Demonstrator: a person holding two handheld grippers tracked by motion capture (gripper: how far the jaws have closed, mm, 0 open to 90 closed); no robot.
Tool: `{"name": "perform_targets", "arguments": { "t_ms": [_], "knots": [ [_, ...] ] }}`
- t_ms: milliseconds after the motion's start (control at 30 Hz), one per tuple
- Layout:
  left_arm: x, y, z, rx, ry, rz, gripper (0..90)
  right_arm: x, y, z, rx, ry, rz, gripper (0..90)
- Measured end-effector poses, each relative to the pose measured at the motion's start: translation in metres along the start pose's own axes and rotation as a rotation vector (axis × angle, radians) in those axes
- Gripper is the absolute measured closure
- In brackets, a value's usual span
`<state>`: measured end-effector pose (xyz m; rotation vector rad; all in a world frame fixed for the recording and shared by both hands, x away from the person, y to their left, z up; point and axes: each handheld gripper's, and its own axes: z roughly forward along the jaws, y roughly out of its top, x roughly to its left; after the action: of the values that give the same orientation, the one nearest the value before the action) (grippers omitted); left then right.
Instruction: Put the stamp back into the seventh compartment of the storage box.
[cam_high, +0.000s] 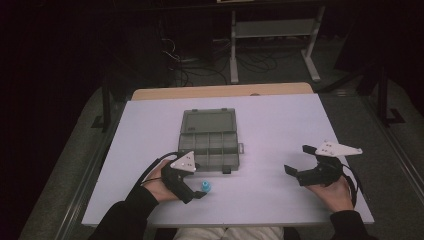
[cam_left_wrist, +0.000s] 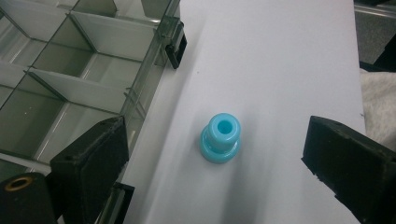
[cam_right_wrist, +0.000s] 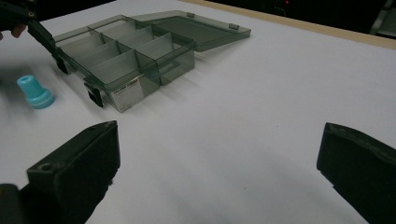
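Blue piece (cam_left_wrist: 221, 138): stands on the white table (cam_left_wrist: 280, 70), beside the clear box (cam_left_wrist: 70, 70).
Left claw (cam_left_wrist: 215, 158): wide, blue piece between its jaws, not touching.
Right claw (cam_right_wrist: 219, 172): wide, holding nothing.

Two black grippers are seen in the high view. On top of the left gripper (cam_high: 196, 193) a grey three-cornered plate is fixed, with small dark dots on it. The same kind of plate is worn by the right gripper (cam_high: 298, 159), at about 1 o'clock from its body. A thin black cable is looped at 9 o'clock of the left gripper, and another at 3 o'clock of the right one. Dark long sleeves are worn on both arms. In the gripper views, thick black blocky jaws with rough edges are shown, and a brass-coloured ring is set in the left one.
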<state>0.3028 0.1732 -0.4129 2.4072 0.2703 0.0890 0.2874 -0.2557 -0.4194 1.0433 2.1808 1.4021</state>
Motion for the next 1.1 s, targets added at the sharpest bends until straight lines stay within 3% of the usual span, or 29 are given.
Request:
{"name": "perform_targets", "arguments": {
  "t_ms": [167,467,700,1100],
  "knots": [
    [-0.0011,-0.0004,0.0041,0.03,0.004,0.013,10.3,0.0005,0.0005,-0.0005,-0.003,-0.003,-0.004,0.0],
    [-0.0002,-0.0002,0.008,0.035,-0.004,0.015,15.9,0.0003,0.0005,-0.0002,0.0,-0.002,-0.004,0.0],
    [-0.0016,0.0003,0.0076,0.009,-0.027,0.033,30.4,0.0001,0.0005,-0.0002,0.002,0.002,-0.004,0.0],
    [0.0001,-0.001,0.0093,0.002,-0.048,0.035,44.3,0.0002,0.0007,0.0001,0.004,0.004,-0.004,0.0]
  ]
}}
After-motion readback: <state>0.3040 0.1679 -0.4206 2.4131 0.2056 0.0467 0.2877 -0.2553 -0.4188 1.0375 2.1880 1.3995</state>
